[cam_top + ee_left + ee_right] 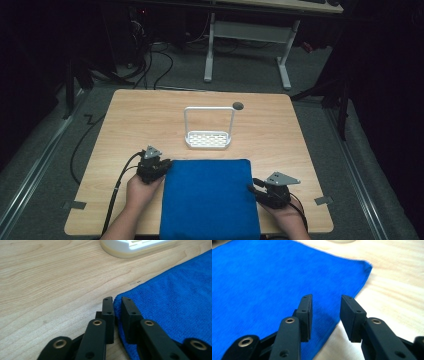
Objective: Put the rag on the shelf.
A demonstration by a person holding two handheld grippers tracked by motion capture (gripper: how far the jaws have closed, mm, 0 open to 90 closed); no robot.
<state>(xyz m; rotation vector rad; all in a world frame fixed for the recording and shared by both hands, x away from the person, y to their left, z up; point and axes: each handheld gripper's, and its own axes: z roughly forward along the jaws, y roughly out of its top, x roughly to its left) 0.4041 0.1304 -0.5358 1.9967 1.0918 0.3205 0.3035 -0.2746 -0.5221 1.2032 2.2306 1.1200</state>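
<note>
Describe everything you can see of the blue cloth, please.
The blue cloth is a plain, fuzzy towel-like fabric, folded into a neat rectangle. It lies flat on the wooden table, its near edge at the table's front edge. The left gripper has its jaws pinching the far left corner. The right gripper has its jaws open over the right edge.

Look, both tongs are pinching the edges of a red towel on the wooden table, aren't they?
Not quite: the towel is blue, not red, as the high view shows. The left tongs pinch its corner. The right tongs straddle its other edge with a gap between the pads, all on the wooden table.
</note>
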